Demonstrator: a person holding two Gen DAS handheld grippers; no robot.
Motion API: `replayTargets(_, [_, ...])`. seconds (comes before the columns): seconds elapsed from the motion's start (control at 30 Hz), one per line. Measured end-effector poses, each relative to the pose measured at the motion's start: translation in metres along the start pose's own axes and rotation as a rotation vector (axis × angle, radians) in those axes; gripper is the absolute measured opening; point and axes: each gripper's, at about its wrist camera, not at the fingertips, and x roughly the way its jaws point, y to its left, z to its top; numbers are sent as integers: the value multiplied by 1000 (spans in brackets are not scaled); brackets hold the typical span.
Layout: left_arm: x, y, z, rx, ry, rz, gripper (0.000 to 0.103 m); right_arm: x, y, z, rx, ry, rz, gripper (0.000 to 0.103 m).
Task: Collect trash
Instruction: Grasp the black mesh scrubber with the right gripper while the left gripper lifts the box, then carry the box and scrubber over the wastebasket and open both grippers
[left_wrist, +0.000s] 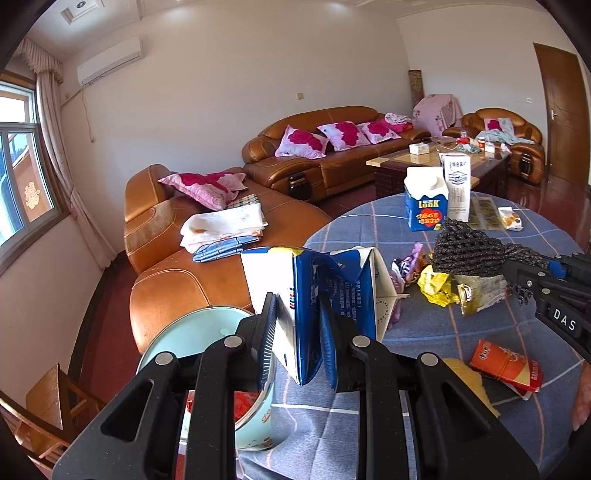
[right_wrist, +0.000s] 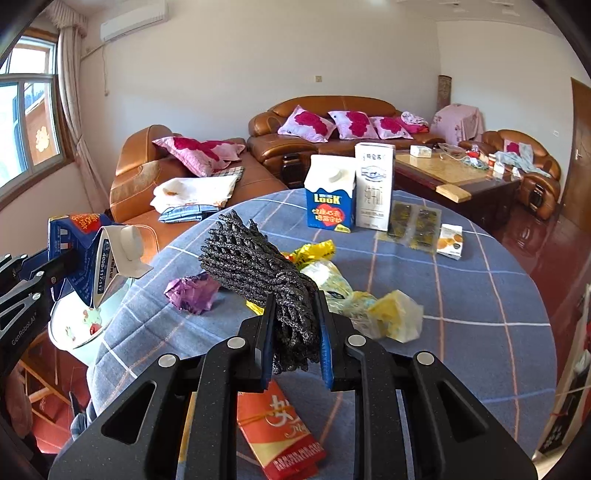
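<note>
My left gripper (left_wrist: 297, 325) is shut on a blue and white milk carton (left_wrist: 314, 291), held above a pale blue bin (left_wrist: 192, 336) at the table's left edge; the carton also shows in the right wrist view (right_wrist: 92, 258). My right gripper (right_wrist: 295, 332) is shut on a bundle of dark braided rope (right_wrist: 258, 269), held above the table; the rope also shows in the left wrist view (left_wrist: 469, 251). Loose trash lies on the blue checked tablecloth (right_wrist: 461, 295): yellow plastic wrappers (right_wrist: 395, 314), a purple wrapper (right_wrist: 192, 291) and a red packet (right_wrist: 277, 435).
Two upright cartons, a blue one (right_wrist: 330, 192) and a white one (right_wrist: 375, 184), stand at the table's far side, with foil packets (right_wrist: 417, 225) and a small box (right_wrist: 450, 240) beside them. Brown leather sofas (right_wrist: 332, 125) and a coffee table (right_wrist: 454, 173) lie beyond.
</note>
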Motion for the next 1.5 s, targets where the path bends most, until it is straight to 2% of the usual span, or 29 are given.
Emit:
replayTargets(0.2, [4,26,-1,-31,10,59,22,17,27,13,-35,4,45,21])
replayTargets(0.53, [17,68,-8,-83,59,149,22,38,68,31,-82,-9,112,21])
replayTargets(0.87, [29,106,-22,-118,123,257,22,62,110,39,-129,14,189,21])
replayTargets(1.5, [52,149,-39,-153,241,407,23,102,175,42,-239,67,279,21])
